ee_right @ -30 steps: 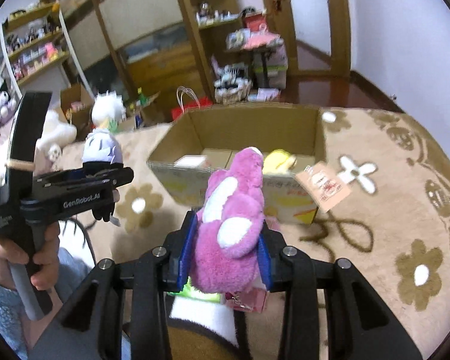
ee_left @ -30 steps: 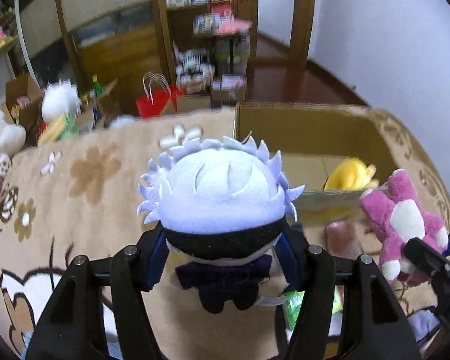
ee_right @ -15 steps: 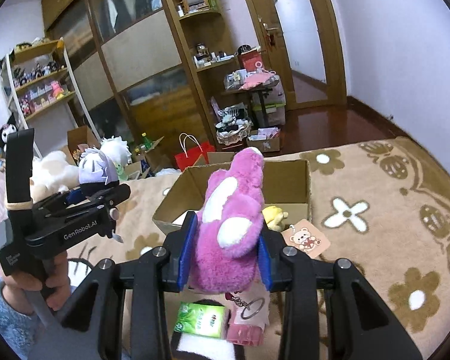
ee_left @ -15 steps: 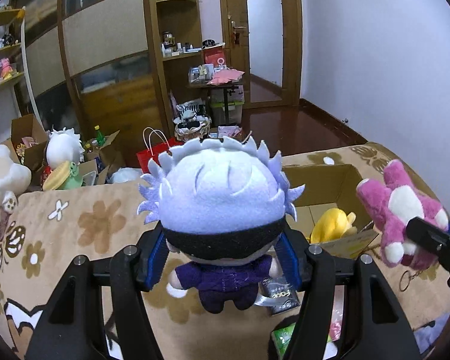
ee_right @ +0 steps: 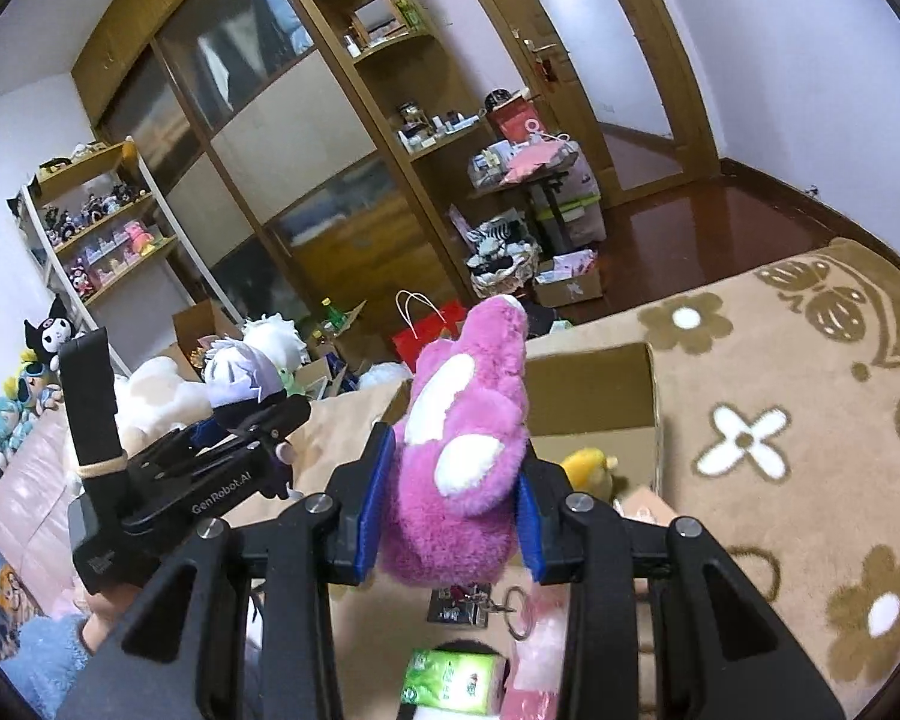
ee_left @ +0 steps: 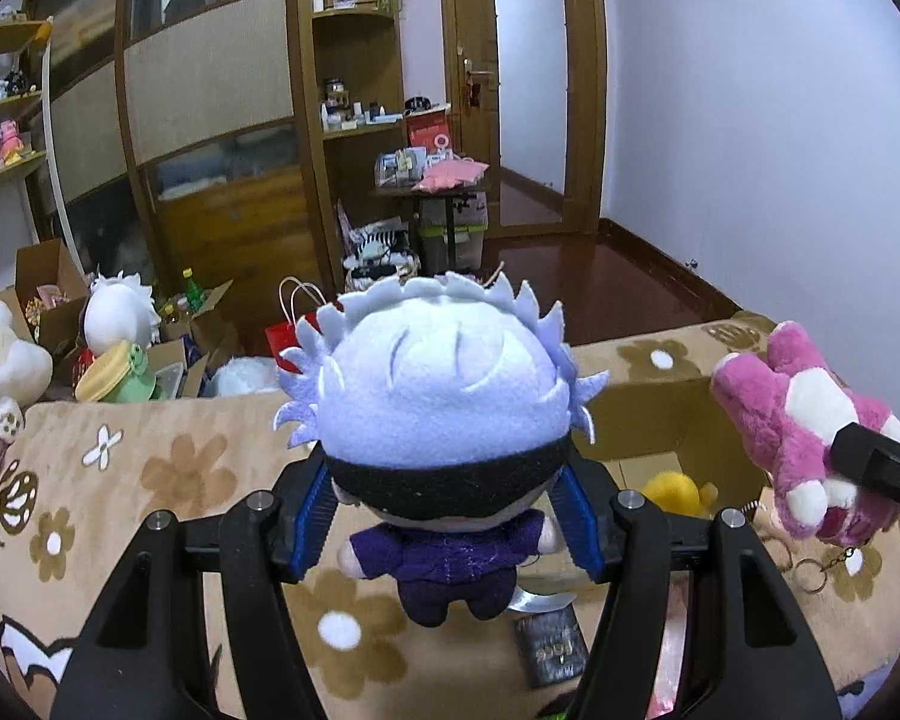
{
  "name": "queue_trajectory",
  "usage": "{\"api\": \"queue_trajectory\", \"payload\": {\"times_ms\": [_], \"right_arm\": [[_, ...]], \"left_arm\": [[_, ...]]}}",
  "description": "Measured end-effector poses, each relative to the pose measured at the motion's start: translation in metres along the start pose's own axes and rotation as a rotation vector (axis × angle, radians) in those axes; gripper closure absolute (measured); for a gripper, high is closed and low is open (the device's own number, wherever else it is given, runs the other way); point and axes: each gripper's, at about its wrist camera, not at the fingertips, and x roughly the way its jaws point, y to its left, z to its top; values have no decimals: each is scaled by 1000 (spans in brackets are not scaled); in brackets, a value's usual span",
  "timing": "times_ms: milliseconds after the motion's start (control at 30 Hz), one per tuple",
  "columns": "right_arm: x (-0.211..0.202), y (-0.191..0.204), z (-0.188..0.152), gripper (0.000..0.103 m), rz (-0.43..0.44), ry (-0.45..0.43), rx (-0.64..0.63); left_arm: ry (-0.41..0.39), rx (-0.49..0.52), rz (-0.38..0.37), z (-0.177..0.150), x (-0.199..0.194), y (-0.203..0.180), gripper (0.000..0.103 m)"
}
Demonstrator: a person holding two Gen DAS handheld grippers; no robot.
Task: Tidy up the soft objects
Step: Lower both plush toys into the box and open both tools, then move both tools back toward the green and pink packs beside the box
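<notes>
My left gripper [ee_left: 444, 525] is shut on a white-haired doll [ee_left: 444, 408] with a black blindfold and purple clothes, held up above the flowered brown blanket [ee_left: 168, 480]. My right gripper [ee_right: 450, 516] is shut on a pink plush bear [ee_right: 462, 456], also held in the air. The bear shows at the right of the left wrist view [ee_left: 804, 444], and the doll in the right wrist view [ee_right: 240, 375]. An open cardboard box [ee_right: 594, 396] lies on the blanket beyond and below both toys, with a yellow plush [ee_right: 588, 465] inside.
A green tissue pack [ee_right: 456, 681], a pink packet [ee_right: 540, 654] and a dark card [ee_left: 549, 648] lie on the blanket under the grippers. More plush toys [ee_left: 120, 312], boxes and a red bag [ee_right: 426, 330] crowd the floor before the wardrobe.
Both grippers have risen and tilted up with their toys. The box and blanket have dropped lower in both views, and more of the room shows.
</notes>
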Motion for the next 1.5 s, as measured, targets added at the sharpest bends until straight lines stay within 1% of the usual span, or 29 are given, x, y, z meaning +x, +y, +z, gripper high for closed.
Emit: {"api": "queue_trajectory", "payload": {"times_ms": [233,400,533,667,733,867,900,967,1100,1167,1233,1367,1433,1467,1500], "right_arm": [[21,-8,15,65,-14,7,-5],[39,-11,20,64,-54,23,-44],[53,-16,15,64,-94,45,-61],[69,-16,6,64,-138,77,-115],[76,-15,2,63,-143,98,-139],[84,-16,-4,61,-137,129,-155],[85,-16,-5,59,-137,132,-154],[85,-18,-5,59,-132,139,-145],[79,-19,-5,59,-131,127,-134],[74,-20,-4,57,-130,120,-121],[69,-21,-3,45,-133,109,-111],[59,-24,0,36,-141,87,-89],[53,-23,2,26,-149,80,-84],[48,-23,2,23,-154,73,-85],[44,-22,3,18,-160,70,-87]], "left_arm": [[15,18,-3,3,21,-5,40],[47,43,-11,0,40,-13,40],[88,54,-25,-7,57,-15,40],[133,50,-46,-12,69,-17,39],[155,43,-60,-14,75,-17,39],[178,50,-56,-17,82,-18,38],[182,51,-56,-17,83,-18,37],[188,52,-63,-18,85,-17,35],[183,55,-74,-18,82,-17,26],[183,55,-80,-19,80,-17,23],[180,54,-84,-19,77,-15,19],[168,59,-71,-18,72,-15,12],[172,64,-62,-18,68,-15,10],[176,68,-59,-19,66,-15,10],[182,74,-54,-19,63,-14,10]]}}
